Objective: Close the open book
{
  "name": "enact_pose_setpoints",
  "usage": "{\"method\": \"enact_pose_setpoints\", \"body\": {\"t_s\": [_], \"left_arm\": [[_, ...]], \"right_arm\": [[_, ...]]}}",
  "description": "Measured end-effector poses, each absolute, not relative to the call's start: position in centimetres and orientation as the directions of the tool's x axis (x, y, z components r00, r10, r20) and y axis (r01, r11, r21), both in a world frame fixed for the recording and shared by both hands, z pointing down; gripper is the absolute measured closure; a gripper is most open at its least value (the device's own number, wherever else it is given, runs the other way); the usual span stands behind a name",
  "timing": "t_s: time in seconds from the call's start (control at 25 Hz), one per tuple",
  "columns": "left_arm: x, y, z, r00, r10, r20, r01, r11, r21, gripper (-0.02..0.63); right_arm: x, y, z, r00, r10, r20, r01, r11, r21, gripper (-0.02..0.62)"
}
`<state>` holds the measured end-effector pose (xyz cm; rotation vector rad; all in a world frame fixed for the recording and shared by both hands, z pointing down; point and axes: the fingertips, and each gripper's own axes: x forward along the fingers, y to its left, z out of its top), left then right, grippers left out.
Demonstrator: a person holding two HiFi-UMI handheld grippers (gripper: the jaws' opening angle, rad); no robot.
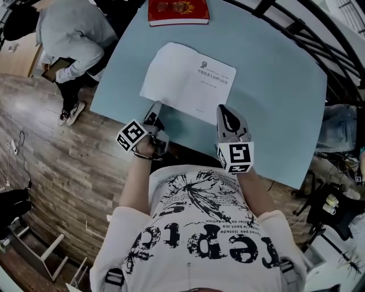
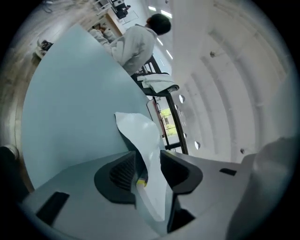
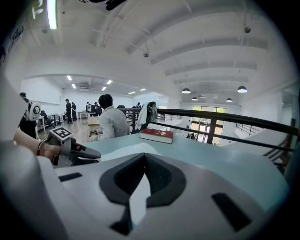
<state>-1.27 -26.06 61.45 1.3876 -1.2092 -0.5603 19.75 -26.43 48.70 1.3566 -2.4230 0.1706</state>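
A white-covered book [image 1: 191, 77] lies flat on the pale blue table [image 1: 274, 85], a small emblem and lines of print on its top face. My left gripper [image 1: 155, 114] is at the book's near left corner. In the left gripper view a curled white sheet [image 2: 140, 133] runs between the jaws of that gripper [image 2: 149, 161], which stand apart with a gap beside the sheet. My right gripper [image 1: 223, 114] rests at the book's near right edge. Its jaws [image 3: 144, 159] meet at the tips, with a white sliver showing behind them.
A red book [image 1: 178, 11] lies at the table's far edge, also seen as the red book [image 3: 157, 135] in the right gripper view. A person [image 1: 71, 40] in grey sits by the table's far left. A black railing [image 1: 319, 34] curves round the right side. The table's near edge is close to my body.
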Motion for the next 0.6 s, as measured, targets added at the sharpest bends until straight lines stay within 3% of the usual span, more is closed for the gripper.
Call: {"method": "enact_pose_setpoints", "body": {"t_s": [0.2,0.36,0.52,0.6], "left_arm": [[-2.1,-27.7,62.4,0.32,-0.906,0.276,-0.278,0.188,0.942,0.439],[-2.7,-28.5,63.0,0.282,-0.929,0.238,-0.144,0.204,0.968,0.448],[-3.5,-28.7,63.6,0.228,-0.951,0.209,-0.032,0.208,0.978,0.507],[-3.5,-28.7,63.6,0.213,-0.958,0.194,0.005,0.199,0.98,0.57]], "right_arm": [[20.5,-27.3,49.1,-0.467,-0.804,0.367,-0.848,0.525,0.073,0.584],[20.6,-27.7,49.2,-0.469,-0.802,0.369,-0.848,0.526,0.064,0.584],[20.9,-27.9,49.1,-0.461,-0.81,0.363,-0.857,0.513,0.056,0.584],[21.3,-28.0,49.1,-0.453,-0.814,0.363,-0.863,0.502,0.05,0.584]]}}
